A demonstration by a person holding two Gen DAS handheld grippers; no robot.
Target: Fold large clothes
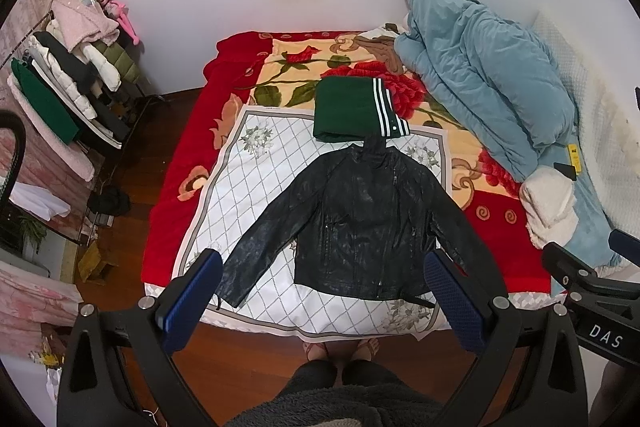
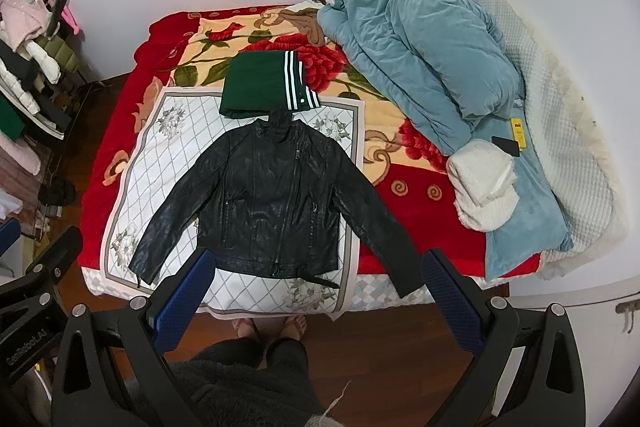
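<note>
A black leather jacket (image 1: 368, 215) (image 2: 272, 203) lies flat, front up, sleeves spread, on a white diamond-patterned cloth (image 1: 256, 179) (image 2: 156, 155) across the bed. Just behind its collar sits a folded green garment with white stripes (image 1: 352, 107) (image 2: 264, 83). My left gripper (image 1: 328, 291) hangs open above the jacket's hem, its blue pads (image 1: 192, 295) wide apart and empty. My right gripper (image 2: 320, 295) is also open over the bed's near edge, with blue pads (image 2: 452, 299) holding nothing. Both are held well above the jacket.
A red floral blanket (image 1: 240, 67) (image 2: 168, 39) covers the bed. A bunched blue duvet (image 1: 480, 75) (image 2: 424, 47) and a white fleece bundle (image 1: 548, 203) (image 2: 484, 187) lie at the right. A loaded clothes rack (image 1: 72, 75) stands at the left. A person's feet (image 1: 340, 349) stand on the wood floor.
</note>
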